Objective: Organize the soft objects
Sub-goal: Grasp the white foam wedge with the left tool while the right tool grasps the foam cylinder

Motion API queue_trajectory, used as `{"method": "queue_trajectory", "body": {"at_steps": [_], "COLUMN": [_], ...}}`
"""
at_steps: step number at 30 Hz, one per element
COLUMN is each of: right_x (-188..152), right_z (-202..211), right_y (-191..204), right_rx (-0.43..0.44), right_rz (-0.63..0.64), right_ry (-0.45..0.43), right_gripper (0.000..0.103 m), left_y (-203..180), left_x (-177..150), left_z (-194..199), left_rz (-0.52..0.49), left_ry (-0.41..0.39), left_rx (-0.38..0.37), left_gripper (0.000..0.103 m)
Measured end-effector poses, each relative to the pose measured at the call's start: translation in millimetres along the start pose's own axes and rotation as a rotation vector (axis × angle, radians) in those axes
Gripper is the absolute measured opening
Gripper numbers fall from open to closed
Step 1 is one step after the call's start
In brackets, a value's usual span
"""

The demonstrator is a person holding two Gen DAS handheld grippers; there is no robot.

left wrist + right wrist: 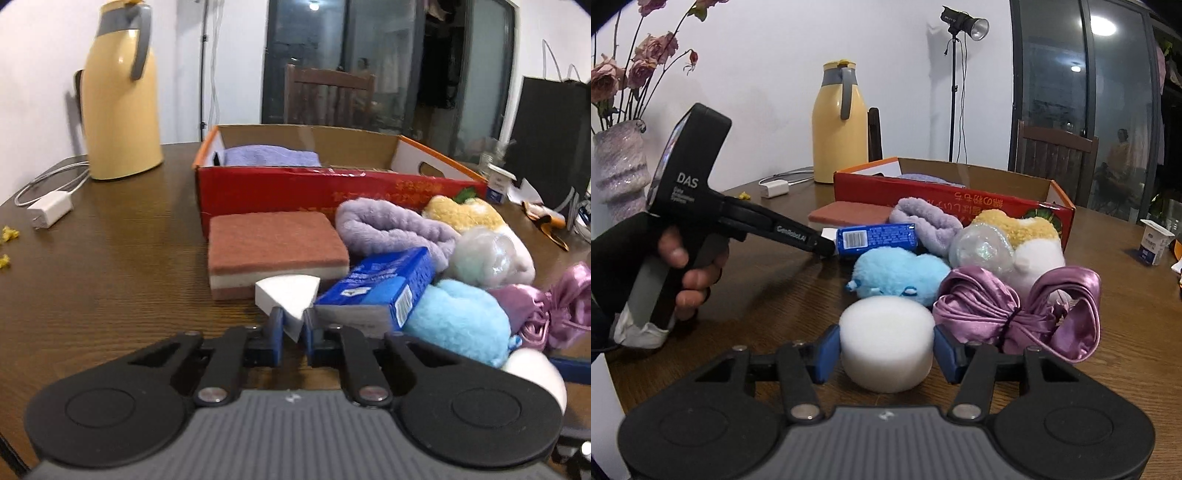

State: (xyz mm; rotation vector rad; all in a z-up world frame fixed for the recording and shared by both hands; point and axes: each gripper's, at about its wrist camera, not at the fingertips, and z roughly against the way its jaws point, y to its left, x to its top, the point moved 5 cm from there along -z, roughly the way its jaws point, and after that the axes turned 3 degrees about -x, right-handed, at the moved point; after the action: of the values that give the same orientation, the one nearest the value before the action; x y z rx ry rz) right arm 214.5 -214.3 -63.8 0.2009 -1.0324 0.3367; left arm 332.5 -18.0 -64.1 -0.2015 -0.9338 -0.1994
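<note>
Maybe the white wedge sponge point(290, 299) slips out — the left gripper point(293, 325) is squeezed shut on just its thin tip, low in the middle of the frame. Across the desk point(798, 291), the right gripper point(886, 350) hugs the round white sponge point(886, 341) at bottom middle, and its soft sides could squish loose.

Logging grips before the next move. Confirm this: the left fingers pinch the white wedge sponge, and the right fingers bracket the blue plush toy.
Wrong on the right side. The right fingers bracket the round white sponge, as the right wrist view shows; the blue plush toy lies behind it. The left fingers do pinch the white wedge sponge.
</note>
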Motion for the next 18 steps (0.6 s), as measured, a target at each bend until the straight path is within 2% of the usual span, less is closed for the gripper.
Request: {"method": "queue_trajectory", "body": {"at_steps": [3, 7, 10, 14, 16, 17, 18], "right_x": [-1.0, -3.7, -10.8, -19.3, -22.3, -22.8, -23.0], "right_z": [1.9, 15.3, 28.0, 39.6, 42.9, 45.0, 47.1], "right_y": [0.0, 2.7, 5.9, 15.1, 15.9, 14.9, 14.1], "right_rx": [0.000, 0.000, 0.021, 0.035, 0.032, 0.023, 0.018], "right_rz": [-0.001, 0.012, 0.014, 0.022, 0.023, 0.021, 0.021], "right_ry": [0.001, -0.008, -0.007, -0.013, -0.011, -0.013, -0.015], "right_gripper": [0.053, 0.053, 0.053, 0.057, 0.059, 0.062, 0.065], "left_y": [2.7, 7.3, -2.6, -26.5, -31.5, -31.8, -31.3], "left_x": [-3.5, -25.9, -56.0, -87.4, -94.9, -96.0, -96.0], "left_z": [9.8, 52.7, 92.9, 126.9, 131.3, 132.0, 133.1], "left_rz": [0.024, 0.049, 0.074, 0.046, 0.030, 0.022, 0.021], "left_ry": [-0.010, -0.030, -0.022, -0.023, -0.026, -0.020, -0.024], "left_rx": [0.027, 0.072, 0.002, -0.061, -0.062, -0.057, -0.054], "left_gripper": [0.009, 0.009, 0.009, 0.012, 0.017, 0.024, 0.038]}}
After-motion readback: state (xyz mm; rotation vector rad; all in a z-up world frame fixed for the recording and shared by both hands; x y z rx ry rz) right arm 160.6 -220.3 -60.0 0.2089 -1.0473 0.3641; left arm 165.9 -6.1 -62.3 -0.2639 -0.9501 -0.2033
